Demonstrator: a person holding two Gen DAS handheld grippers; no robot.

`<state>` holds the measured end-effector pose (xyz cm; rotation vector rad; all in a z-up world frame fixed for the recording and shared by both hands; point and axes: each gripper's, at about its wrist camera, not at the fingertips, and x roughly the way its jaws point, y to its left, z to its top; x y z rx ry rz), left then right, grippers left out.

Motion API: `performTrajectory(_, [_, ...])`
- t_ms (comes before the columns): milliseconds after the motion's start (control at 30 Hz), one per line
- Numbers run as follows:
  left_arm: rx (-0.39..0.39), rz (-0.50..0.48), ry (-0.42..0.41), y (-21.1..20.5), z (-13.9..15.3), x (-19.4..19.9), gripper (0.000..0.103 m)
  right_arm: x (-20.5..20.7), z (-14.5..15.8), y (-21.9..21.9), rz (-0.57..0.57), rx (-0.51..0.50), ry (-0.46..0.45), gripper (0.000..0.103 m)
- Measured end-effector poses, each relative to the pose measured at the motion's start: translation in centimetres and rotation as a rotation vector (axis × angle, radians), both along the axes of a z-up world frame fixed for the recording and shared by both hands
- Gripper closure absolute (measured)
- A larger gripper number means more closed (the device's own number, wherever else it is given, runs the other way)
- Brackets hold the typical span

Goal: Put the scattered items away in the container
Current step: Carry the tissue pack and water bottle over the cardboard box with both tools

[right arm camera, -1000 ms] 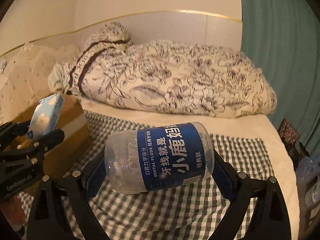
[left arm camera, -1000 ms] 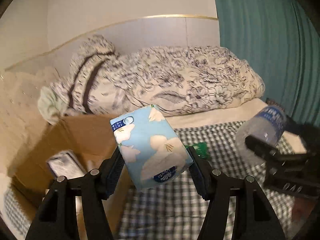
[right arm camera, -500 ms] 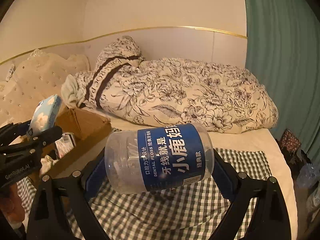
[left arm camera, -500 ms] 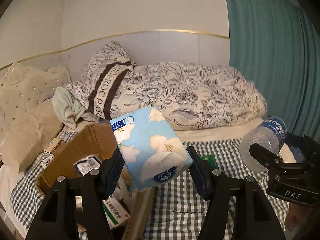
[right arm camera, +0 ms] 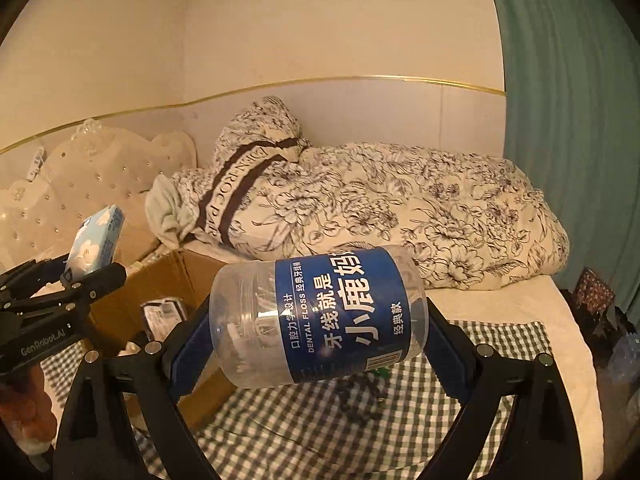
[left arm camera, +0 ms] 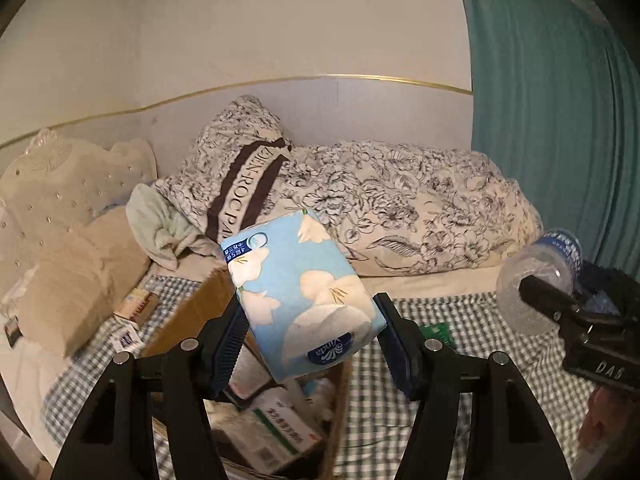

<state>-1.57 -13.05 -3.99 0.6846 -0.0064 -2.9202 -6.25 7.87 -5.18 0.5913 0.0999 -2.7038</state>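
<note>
Moved: both tools have come up off the bed, and the cardboard box [left arm camera: 188,320] now shows its contents!
Left tool [left arm camera: 308,344]: pinching the blue tissue pack [left arm camera: 300,300], tilted, above the box's near end.
Right tool [right arm camera: 316,344]: clamped on the dental floss jar [right arm camera: 320,320], lying sideways over the checked sheet [right arm camera: 460,420].
Box: left on the bed, packets inside.
Far side: floral duvet [right arm camera: 400,208].

Floral duvet [left arm camera: 420,200] against teal curtain [left arm camera: 560,120], checked sheet [left arm camera: 460,360] below
</note>
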Motion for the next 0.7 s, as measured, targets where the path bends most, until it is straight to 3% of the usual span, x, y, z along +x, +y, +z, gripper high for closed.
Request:
performTrajectory(100, [-0.039,0.025,0.01,-1.4,0.6,0.5,0.039,-0.1,0.3,-0.6,0.016,-0.011,-0.001,0.01])
performTrajectory(700, [0.058,0.094,-0.062,-10.6,-1.8,-0.1,0.039,-0.8,-0.4,-9.5,0.16,-0.001,-0.018,0.009])
